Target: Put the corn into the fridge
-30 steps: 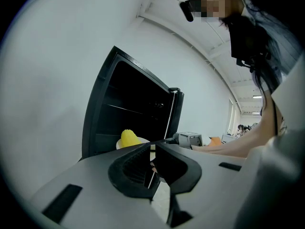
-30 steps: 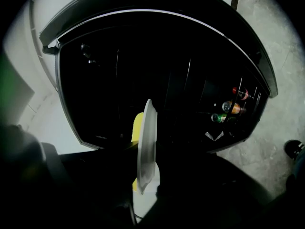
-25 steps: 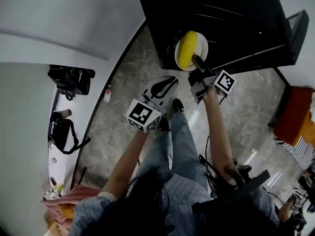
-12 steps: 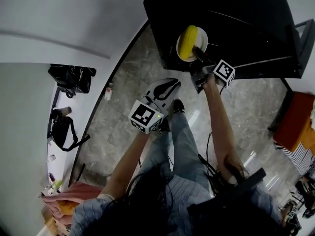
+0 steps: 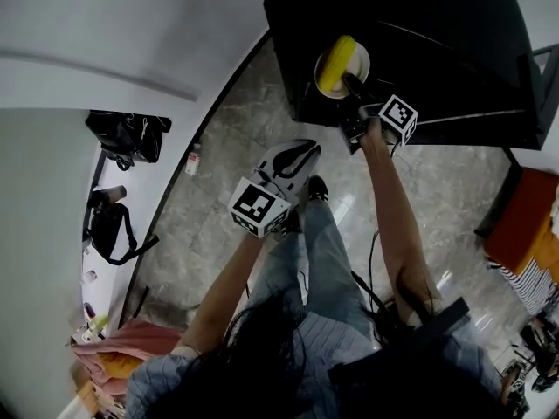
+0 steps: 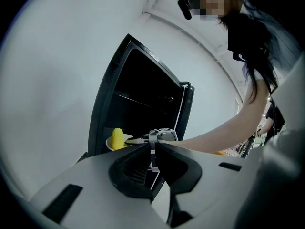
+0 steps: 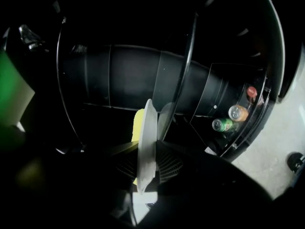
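A yellow corn cob (image 5: 335,62) lies on a white plate (image 5: 358,60) at the mouth of the open black fridge (image 5: 419,33). My right gripper (image 5: 350,85) is shut on the plate's near rim. In the right gripper view the plate (image 7: 147,137) stands edge-on between the jaws, the corn (image 7: 137,123) behind it, the dark fridge shelves beyond. My left gripper (image 5: 293,156) hangs over the floor, short of the fridge, jaws together and empty. In the left gripper view, this gripper (image 6: 153,162) looks at the corn (image 6: 116,138) and the fridge (image 6: 138,104).
Drink cans (image 7: 222,124) stand in the fridge door shelf at the right. The open door (image 6: 187,109) juts out to the right of the opening. Black bags (image 5: 127,140) and a small bottle (image 5: 191,165) are by the left wall. An orange seat (image 5: 524,209) is at the right.
My right gripper has carried the plate with the corn further forward, toward the fridge opening. The left gripper has stayed about where it was.
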`<state>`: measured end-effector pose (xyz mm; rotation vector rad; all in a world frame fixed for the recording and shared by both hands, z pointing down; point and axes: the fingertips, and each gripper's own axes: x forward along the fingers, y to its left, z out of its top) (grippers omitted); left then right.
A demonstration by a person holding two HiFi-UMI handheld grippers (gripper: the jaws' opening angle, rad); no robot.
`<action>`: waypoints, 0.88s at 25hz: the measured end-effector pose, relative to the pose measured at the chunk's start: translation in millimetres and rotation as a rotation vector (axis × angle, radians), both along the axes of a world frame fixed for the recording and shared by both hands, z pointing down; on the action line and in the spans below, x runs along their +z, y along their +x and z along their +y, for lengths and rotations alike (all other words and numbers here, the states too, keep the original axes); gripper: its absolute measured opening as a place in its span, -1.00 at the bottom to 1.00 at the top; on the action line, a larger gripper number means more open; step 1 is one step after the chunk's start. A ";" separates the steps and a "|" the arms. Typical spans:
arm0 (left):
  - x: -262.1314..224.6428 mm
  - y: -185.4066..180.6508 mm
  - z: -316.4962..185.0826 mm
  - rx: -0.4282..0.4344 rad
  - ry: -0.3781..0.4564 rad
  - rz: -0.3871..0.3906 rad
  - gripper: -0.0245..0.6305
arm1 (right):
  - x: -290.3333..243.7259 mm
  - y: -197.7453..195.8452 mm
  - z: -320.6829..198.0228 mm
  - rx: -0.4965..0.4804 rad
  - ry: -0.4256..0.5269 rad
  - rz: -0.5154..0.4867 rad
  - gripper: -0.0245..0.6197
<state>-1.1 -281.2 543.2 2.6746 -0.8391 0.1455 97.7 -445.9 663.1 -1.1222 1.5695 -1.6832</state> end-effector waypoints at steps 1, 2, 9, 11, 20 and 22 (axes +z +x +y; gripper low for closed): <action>1.1 -1.2 0.2 -0.001 -0.002 -0.002 -0.82 | 1.7 0.0 -2.3 0.001 -0.005 0.004 -0.72; 2.0 -2.2 0.4 -0.003 -0.003 -0.004 -0.82 | 2.9 0.2 -4.6 0.004 -0.009 0.008 -0.72; 5.1 -6.3 2.6 -0.011 -0.010 -0.013 -0.82 | -1.1 2.0 -23.2 0.035 -0.039 0.046 -0.72; 6.5 -8.6 2.3 -0.015 -0.015 -0.015 -0.82 | -3.3 1.2 -30.9 0.028 -0.045 0.082 -0.72; 10.7 -18.4 -3.1 -0.037 -0.034 -0.008 -0.82 | -2.8 -2.9 -58.0 0.022 -0.081 0.141 -0.72; 10.5 -19.0 -4.0 -0.040 -0.037 -0.007 -0.82 | -4.4 -0.1 -60.6 0.018 -0.082 0.177 -0.72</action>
